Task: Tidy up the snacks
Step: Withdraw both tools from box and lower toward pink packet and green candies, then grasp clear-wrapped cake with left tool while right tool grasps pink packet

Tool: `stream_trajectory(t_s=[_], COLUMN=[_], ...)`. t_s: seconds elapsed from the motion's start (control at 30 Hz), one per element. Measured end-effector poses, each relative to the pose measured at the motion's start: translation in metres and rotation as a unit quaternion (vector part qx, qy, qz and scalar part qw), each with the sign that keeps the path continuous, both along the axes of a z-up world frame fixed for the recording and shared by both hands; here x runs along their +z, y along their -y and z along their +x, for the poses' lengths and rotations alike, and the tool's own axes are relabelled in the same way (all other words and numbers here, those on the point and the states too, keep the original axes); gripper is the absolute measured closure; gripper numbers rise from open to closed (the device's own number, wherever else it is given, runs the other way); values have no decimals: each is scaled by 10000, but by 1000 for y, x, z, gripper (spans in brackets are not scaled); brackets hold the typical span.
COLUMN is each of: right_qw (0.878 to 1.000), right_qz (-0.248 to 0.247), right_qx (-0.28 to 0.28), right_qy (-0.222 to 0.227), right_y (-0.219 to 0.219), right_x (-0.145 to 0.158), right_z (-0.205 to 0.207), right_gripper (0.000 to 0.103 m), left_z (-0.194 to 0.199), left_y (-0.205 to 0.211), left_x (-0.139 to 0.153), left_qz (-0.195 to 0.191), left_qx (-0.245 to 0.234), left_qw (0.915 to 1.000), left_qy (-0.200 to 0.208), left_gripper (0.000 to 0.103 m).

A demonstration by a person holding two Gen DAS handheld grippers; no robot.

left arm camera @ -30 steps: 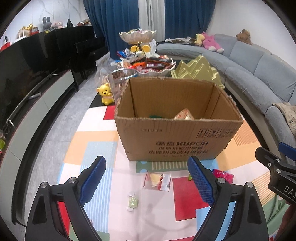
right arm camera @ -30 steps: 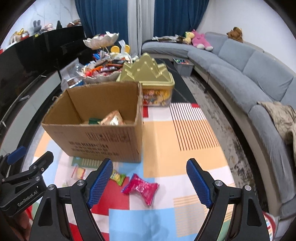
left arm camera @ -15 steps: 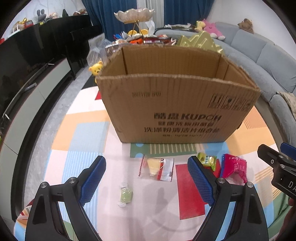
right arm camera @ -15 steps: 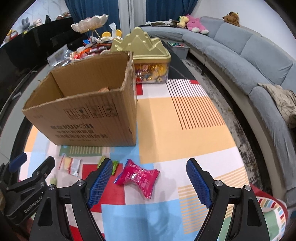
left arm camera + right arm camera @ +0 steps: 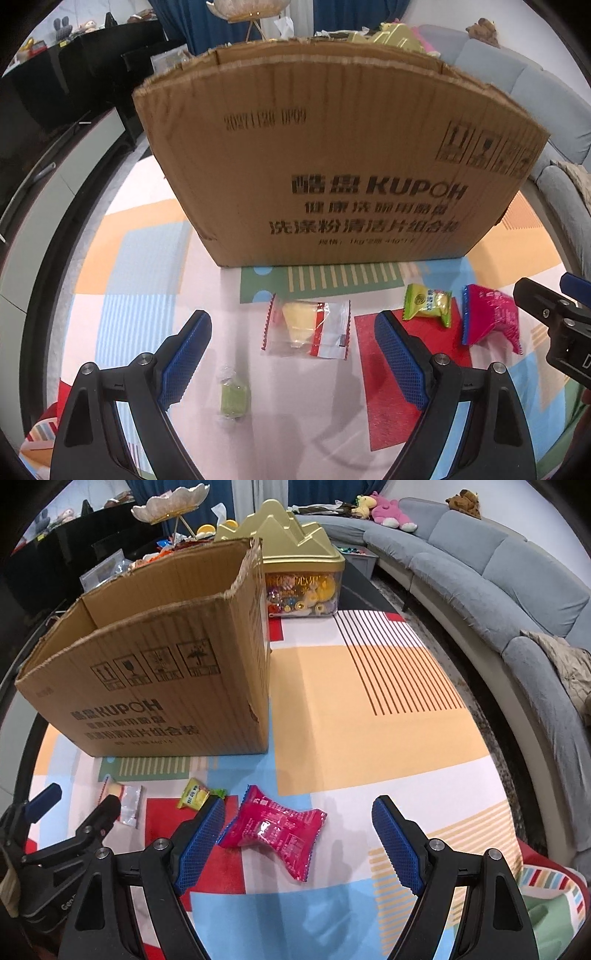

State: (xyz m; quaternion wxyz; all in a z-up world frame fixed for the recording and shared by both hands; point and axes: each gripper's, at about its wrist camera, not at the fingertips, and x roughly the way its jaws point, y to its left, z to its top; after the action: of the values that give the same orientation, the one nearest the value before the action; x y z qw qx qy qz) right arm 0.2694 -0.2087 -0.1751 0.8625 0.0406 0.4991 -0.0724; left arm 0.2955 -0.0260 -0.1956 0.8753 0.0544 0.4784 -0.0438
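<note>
On the mat (image 5: 369,701) before the box (image 5: 332,166), four snacks lie unpicked, both grippers spread wide and empty.

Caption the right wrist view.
Open right gripper above a pink snack packet on the mat beside a cardboard box.

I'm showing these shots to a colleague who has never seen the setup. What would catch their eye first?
The big open cardboard box printed KUPOH, standing on the colourful patchwork mat, dominates both views. In front of it lie loose snacks: a bright pink packet between the open jaws of the right gripper, a clear-wrapped yellow cake ahead of the open left gripper, and a green-yellow packet. Behind the box sits a gold mountain-lidded candy tin.
</note>
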Motion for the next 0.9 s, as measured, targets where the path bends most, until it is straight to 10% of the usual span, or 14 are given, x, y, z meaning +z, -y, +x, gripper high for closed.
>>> stream_trajectory(t_s=[0.9], right_qw=[9991], right_qz=[-72], right_qx=[9], right_qy=[-408], right_y=[-6], right_x=[-42], right_z=[23], right_gripper=[21], left_z=[33], left_y=[-22], left_x=[-46], left_qz=[-256], left_qx=[41], left_qw=[9991], left_qy=[-339], left_gripper=[18])
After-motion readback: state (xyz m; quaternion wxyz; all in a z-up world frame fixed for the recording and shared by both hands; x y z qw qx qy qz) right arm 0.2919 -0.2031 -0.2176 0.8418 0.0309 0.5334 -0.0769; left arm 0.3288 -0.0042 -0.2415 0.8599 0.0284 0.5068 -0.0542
